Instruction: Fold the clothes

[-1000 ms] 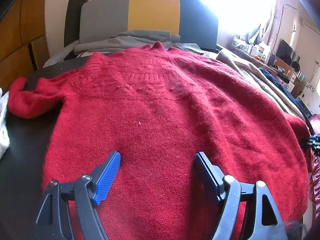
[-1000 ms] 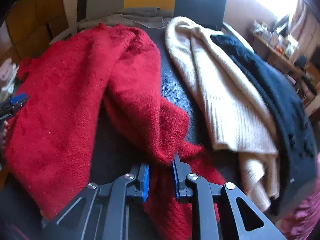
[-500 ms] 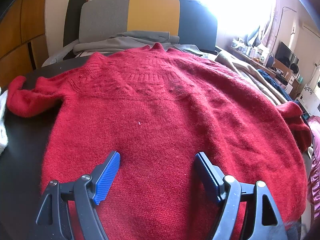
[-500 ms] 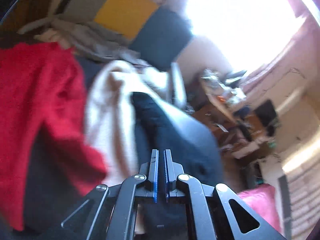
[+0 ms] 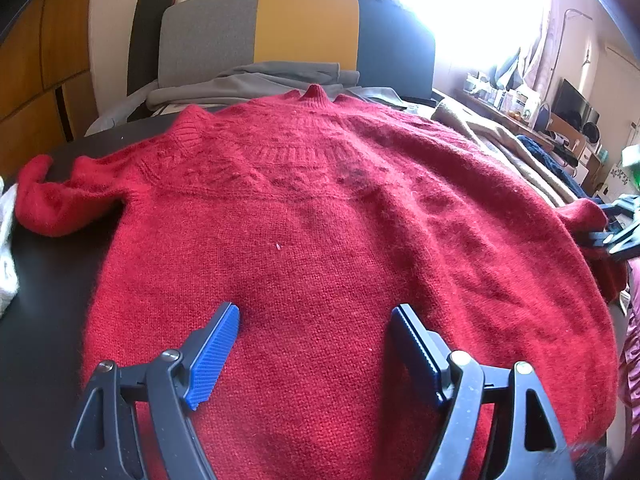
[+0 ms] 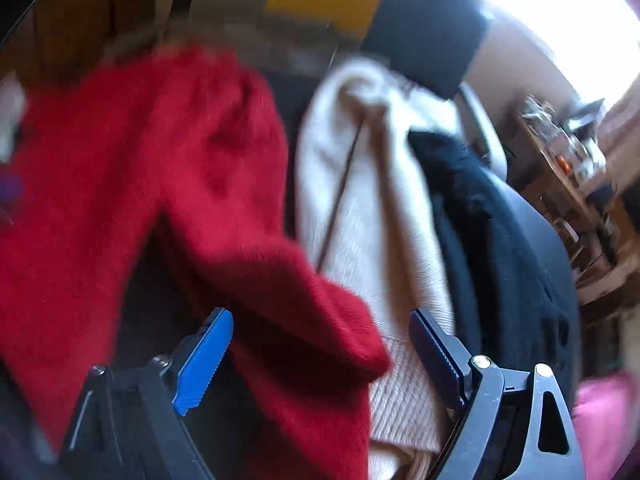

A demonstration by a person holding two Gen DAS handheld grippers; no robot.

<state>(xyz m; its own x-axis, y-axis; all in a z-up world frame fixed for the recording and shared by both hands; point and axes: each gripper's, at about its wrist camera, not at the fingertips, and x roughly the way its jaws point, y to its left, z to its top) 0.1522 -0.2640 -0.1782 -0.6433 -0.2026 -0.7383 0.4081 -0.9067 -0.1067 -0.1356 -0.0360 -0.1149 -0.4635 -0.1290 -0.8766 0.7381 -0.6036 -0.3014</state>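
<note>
A red knitted sweater (image 5: 320, 248) lies spread on the dark table (image 5: 44, 300); right of the sweater lies a cream knit garment (image 6: 360, 208), then a dark navy garment (image 6: 500, 240).

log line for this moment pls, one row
stage: sleeve fold | red sweater: spread flat on black table | left gripper: open over hem | right gripper: opening, sleeve cuff between fingers, unpinched
</note>
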